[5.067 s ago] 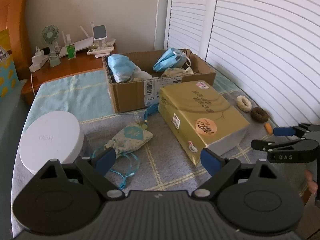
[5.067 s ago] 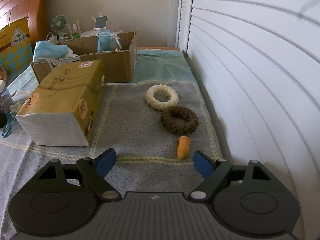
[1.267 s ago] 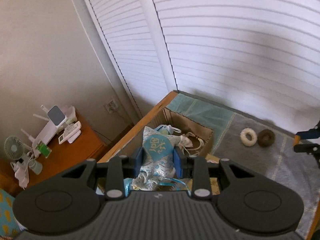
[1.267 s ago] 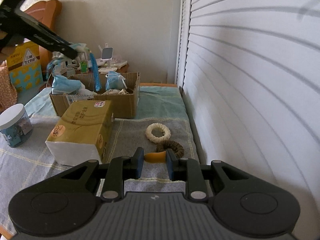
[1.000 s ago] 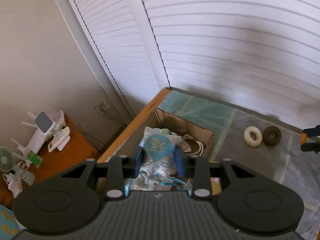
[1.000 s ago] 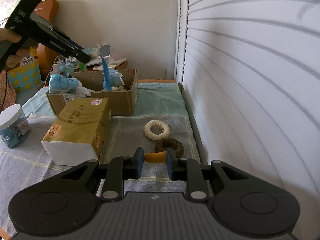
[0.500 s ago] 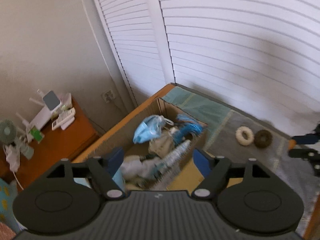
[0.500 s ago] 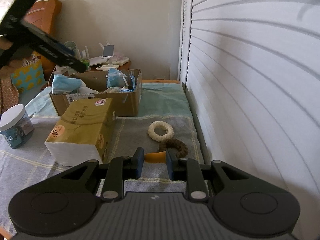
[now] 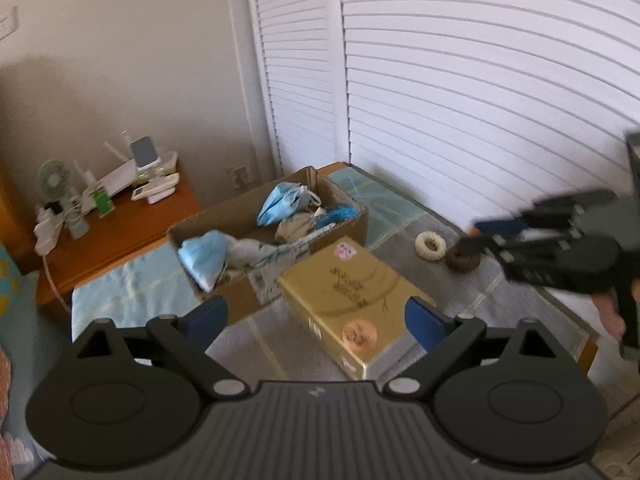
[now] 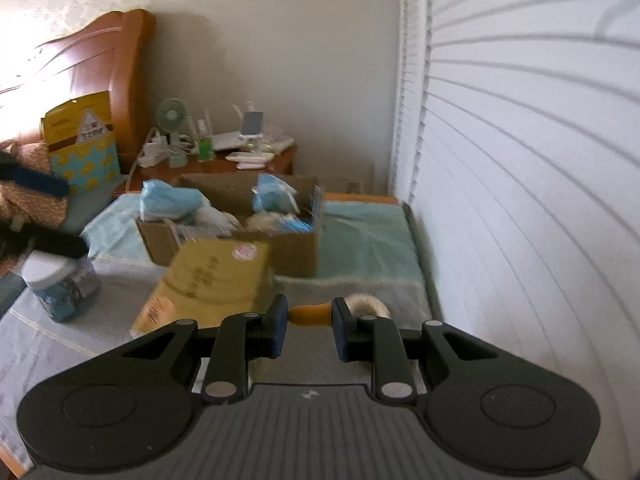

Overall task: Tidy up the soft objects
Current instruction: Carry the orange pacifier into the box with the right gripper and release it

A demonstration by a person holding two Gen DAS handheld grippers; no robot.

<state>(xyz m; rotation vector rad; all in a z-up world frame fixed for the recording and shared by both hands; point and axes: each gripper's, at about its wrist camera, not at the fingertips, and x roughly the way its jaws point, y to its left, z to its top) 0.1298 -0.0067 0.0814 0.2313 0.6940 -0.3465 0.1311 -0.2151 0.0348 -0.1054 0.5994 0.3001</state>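
My right gripper is shut on a small orange soft piece and holds it above the grey towel, in front of the cardboard box. It also shows blurred in the left wrist view. My left gripper is open and empty, above the gold tissue pack. The cardboard box holds blue masks and the patterned pouch. A cream ring and a brown ring lie on the towel to the right.
A white-lidded jar stands at the left. A wooden nightstand with a fan and chargers stands behind the box. White louvred doors run along the right. A wooden headboard is at the far left.
My left gripper let the pouch drop into the box, opened and drew back. My right gripper lifted and moved toward the box with the orange piece.
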